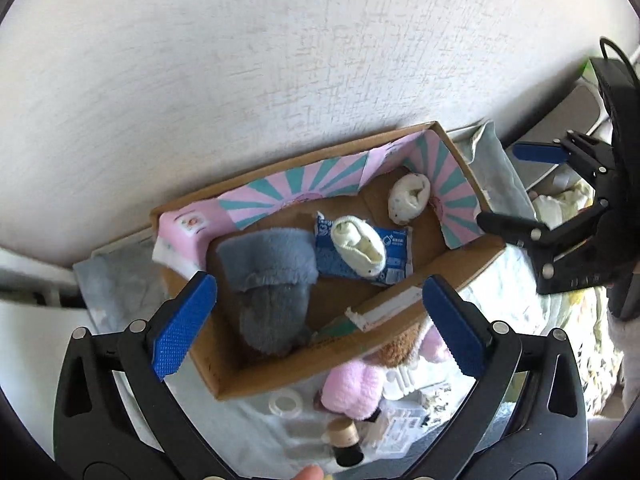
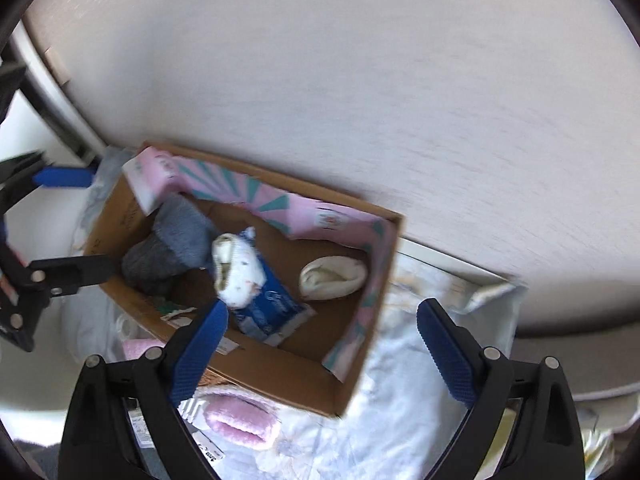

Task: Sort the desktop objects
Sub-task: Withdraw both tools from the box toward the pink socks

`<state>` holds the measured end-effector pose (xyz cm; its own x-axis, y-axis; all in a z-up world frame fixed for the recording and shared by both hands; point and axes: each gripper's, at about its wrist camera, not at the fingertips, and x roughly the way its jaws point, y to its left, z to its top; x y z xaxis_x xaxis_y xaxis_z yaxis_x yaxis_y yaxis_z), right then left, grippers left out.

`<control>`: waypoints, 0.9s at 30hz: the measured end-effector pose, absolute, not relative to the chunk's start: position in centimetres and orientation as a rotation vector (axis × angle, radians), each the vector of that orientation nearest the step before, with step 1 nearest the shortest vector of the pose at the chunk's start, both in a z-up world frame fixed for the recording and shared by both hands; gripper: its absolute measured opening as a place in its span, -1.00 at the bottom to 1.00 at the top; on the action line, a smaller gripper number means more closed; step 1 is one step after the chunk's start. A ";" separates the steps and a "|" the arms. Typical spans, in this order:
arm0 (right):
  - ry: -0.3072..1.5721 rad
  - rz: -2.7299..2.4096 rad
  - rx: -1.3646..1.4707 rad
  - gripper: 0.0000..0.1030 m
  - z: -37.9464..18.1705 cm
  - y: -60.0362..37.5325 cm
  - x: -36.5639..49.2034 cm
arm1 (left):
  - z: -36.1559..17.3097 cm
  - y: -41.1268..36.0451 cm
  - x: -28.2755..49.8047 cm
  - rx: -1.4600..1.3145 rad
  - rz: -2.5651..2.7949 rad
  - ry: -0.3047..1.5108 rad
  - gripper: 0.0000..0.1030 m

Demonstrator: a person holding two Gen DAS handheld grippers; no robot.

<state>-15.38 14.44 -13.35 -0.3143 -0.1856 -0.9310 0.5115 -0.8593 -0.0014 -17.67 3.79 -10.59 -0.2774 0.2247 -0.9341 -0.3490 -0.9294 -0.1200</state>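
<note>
— So, what is sitting in the cardboard box (image 1: 256,372) right now?

— Several soft things are lying on its brown floor. A fluffy grey sock bundle (image 1: 272,280) is resting at one end, and a blue packet (image 1: 362,254) is lying flat beside it with a cream rolled sock (image 1: 360,246) sitting on top. A second white rolled sock (image 1: 408,198) is lying apart from those, near the far corner, close to the pink-and-teal striped lining (image 1: 304,188) that is running along the inner walls.

— And the tools?

— The left gripper (image 1: 318,328) is hovering above the box's near wall with its blue pads spread wide, gripping nothing. The right gripper (image 2: 320,352) is hanging over the box's other side, likewise gaping and empty.

— Anything waiting outside the box?

— A pink fuzzy item (image 1: 354,386) is lying just beside the near wall on the pale patterned cloth (image 2: 400,400), with a roll of clear tape (image 1: 285,405) and a small dark bottle with a tan cap (image 1: 346,442) close by. The box is standing against a white textured wall (image 1: 280,60).
</note>
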 end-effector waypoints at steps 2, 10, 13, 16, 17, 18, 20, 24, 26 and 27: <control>0.416 -2.249 1.499 0.84 -12.4 15.5 -14.7 | -8.7 3.3 -16.4 -1.601 2.266 0.125 0.99; 0.358 -2.297 1.489 0.84 -10.0 18.0 -10.7 | -3.7 0.4 -11.3 -1.532 2.340 0.151 0.99; 0.319 -2.284 1.489 0.84 -10.1 18.6 -9.2 | -2.9 -0.7 -9.5 -1.508 2.362 0.149 0.99; 0.278 -2.274 1.489 0.84 -10.1 19.1 -7.8 | -2.6 -1.5 -8.1 -1.485 2.379 0.139 0.99; 0.265 -2.270 1.487 0.84 -10.2 19.4 -7.3 | -2.7 -1.7 -7.6 -1.475 2.384 0.140 0.99; 0.259 -2.269 1.485 0.84 -10.3 19.4 -6.9 | -2.7 -1.7 -7.1 -1.464 2.390 0.143 0.99; 0.247 -2.263 1.482 0.84 -10.4 19.6 -6.1 | -2.9 -1.6 -6.0 -1.435 2.397 0.156 0.99; 0.241 -2.248 1.480 0.84 -11.2 19.4 -4.5 | -4.0 -0.8 -4.2 -1.396 2.384 0.182 0.99; 0.243 -2.238 1.488 0.84 -11.8 19.2 -3.9 | -5.1 -0.3 -3.7 -1.397 2.360 0.187 0.99; 0.244 -2.233 1.493 0.84 -12.2 19.0 -3.6 | -5.6 -0.1 -3.6 -1.402 2.349 0.187 0.97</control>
